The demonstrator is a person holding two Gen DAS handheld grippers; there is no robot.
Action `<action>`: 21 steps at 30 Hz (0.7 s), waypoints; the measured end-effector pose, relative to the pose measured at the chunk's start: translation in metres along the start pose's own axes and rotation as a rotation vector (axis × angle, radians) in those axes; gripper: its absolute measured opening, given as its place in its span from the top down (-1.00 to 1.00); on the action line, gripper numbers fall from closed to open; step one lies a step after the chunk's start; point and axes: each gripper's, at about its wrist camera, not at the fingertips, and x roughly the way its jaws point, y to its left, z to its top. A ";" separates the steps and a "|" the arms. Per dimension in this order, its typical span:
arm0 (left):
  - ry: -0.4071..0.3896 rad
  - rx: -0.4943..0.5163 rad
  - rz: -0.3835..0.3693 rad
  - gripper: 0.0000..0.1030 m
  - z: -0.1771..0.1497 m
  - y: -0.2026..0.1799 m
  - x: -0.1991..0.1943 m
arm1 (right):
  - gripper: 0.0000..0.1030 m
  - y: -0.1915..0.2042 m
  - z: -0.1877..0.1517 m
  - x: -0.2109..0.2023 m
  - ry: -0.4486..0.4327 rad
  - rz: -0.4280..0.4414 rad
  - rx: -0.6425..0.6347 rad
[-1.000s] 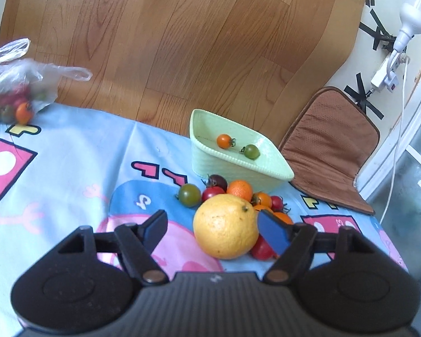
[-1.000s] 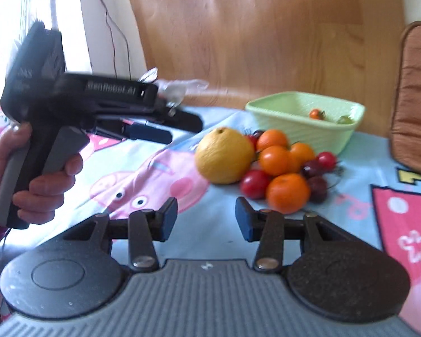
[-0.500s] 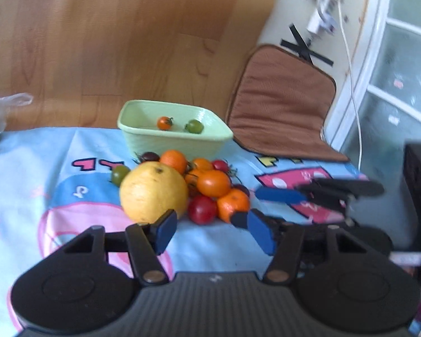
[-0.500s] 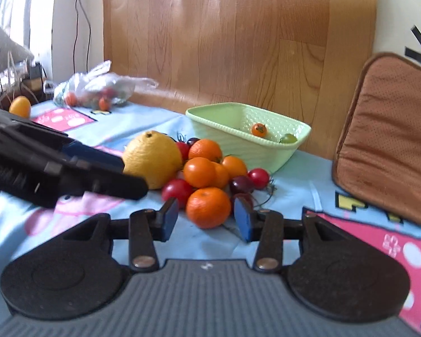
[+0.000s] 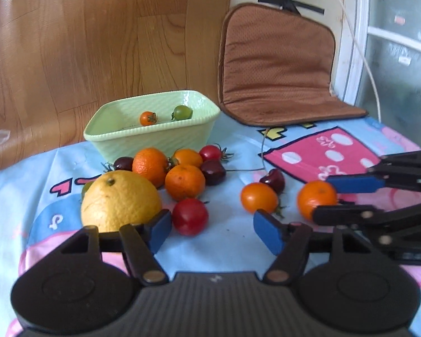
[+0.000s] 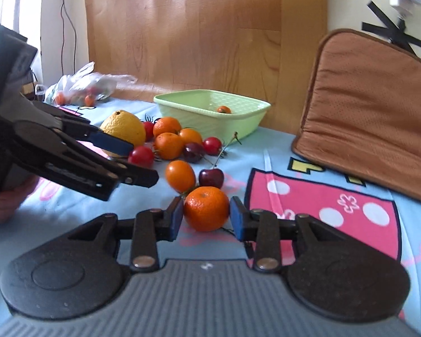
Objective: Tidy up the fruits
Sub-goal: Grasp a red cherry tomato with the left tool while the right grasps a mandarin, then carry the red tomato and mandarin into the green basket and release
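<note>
brown cushion [image 5: 278, 67] against wall | cartoon tablecloth [image 6: 322, 196] | black tape [image 5: 290, 1]

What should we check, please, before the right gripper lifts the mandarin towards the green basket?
1. Mandarin between the right gripper pads: ok, jaws closing on it.
2. Firm grip: cannot tell; pads look at its sides.
3. Neighbours clear: not ok, a cherry and an orange tomato sit just behind.
4. Left gripper out of the way: ok, empty, jaws opening, near the big yellow fruit.
5. Basket has room: ok, only small tomatoes inside.
</note>
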 end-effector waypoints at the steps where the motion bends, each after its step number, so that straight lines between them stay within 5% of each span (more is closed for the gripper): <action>1: 0.002 0.005 0.008 -0.22 0.000 -0.001 0.004 | 0.24 -0.001 0.000 0.000 -0.004 0.008 0.012; 6: 0.014 -0.041 0.028 0.42 -0.002 0.002 0.008 | 0.17 -0.005 0.001 0.005 0.025 0.048 0.040; 18: 0.010 -0.083 -0.046 0.40 -0.022 -0.021 -0.024 | 0.08 -0.004 -0.001 0.011 0.070 0.057 0.045; 21: 0.014 -0.101 -0.058 0.41 -0.021 -0.020 -0.026 | 0.24 -0.003 -0.002 0.008 0.056 0.062 0.041</action>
